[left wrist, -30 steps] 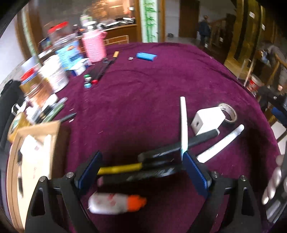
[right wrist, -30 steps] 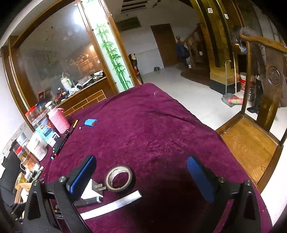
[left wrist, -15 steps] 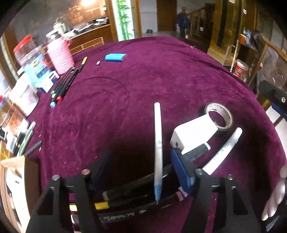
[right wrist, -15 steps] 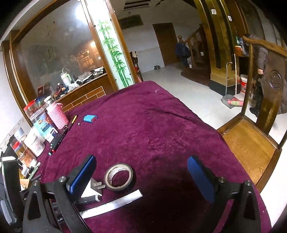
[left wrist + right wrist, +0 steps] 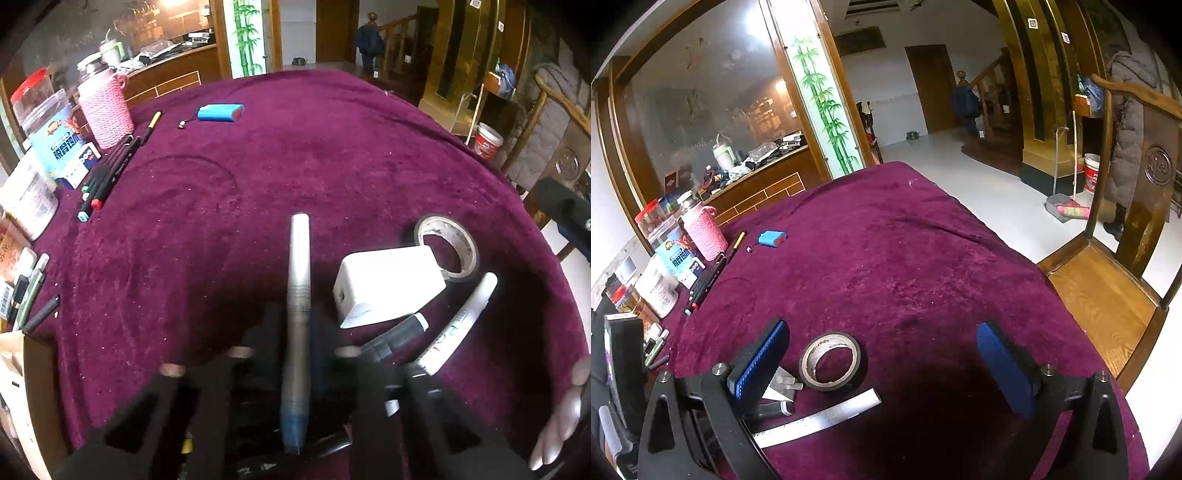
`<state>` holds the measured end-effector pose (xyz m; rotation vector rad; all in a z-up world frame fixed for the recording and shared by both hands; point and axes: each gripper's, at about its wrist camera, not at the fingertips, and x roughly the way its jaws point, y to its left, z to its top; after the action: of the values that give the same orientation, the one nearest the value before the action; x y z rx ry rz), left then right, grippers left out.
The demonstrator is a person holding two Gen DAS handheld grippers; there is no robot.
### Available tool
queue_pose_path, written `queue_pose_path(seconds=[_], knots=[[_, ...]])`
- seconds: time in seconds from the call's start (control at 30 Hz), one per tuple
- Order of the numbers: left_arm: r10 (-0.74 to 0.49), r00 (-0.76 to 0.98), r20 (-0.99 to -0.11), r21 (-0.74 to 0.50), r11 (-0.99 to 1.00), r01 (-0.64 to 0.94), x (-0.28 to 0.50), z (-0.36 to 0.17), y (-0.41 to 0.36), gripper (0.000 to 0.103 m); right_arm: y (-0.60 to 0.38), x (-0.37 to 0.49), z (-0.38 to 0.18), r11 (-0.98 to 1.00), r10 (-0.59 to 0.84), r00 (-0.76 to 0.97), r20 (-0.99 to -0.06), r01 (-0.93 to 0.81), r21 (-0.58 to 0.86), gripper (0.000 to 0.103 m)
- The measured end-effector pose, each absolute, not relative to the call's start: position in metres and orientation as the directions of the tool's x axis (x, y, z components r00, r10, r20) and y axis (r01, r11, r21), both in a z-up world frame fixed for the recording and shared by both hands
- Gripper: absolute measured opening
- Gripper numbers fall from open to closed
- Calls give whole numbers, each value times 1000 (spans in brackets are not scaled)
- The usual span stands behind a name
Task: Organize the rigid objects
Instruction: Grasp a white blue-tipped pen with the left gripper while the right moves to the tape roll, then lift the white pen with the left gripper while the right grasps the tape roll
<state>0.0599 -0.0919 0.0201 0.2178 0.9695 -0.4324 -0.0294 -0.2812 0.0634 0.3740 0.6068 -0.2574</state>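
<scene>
Purple velvet covers the counter (image 5: 332,155). We see the left gripper (image 5: 295,354) pressed together on a slim white pen with a blue tip (image 5: 297,295), which points away along the fingers, above a heap of black markers (image 5: 391,341). The right gripper (image 5: 882,365) hangs spread and empty. We judge the pen could pivot or slip, since the grip sits near its blue end. Just beside: white charger block (image 5: 388,284), roll of tape (image 5: 448,243), white marker (image 5: 461,325); the block crowds any swing to that side.
</scene>
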Motion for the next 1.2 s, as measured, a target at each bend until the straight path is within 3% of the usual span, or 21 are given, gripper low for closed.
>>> queue_pose_path(seconds=[0.53, 0.7, 0.87, 0.9, 1.03, 1.2], knots=[[-394, 601, -695, -162, 900, 404, -18, 103, -7, 7, -276, -17, 52, 921, -125, 773, -622, 323, 216, 102], [-378, 658, -651, -157, 916, 370, -57, 123, 33, 7, -291, -21, 50, 893, -81, 772, -630, 336, 298, 102], [-350, 688, -636, -134, 928, 349, -79, 128, 64, 7, -288, -9, 61, 912, -88, 720, -688, 335, 235, 101], [-344, 693, -633, -129, 930, 343, -82, 128, 70, 7, -285, 0, 61, 924, -92, 691, -717, 328, 198, 100], [-299, 724, -621, -104, 948, 302, -93, 125, 97, 7, -276, 28, 48, 954, -82, 595, -800, 278, 109, 71], [-240, 731, -638, -108, 969, 224, -96, 116, 139, 7, -267, 45, 27, 968, -93, 540, -836, 247, 52, 64]])
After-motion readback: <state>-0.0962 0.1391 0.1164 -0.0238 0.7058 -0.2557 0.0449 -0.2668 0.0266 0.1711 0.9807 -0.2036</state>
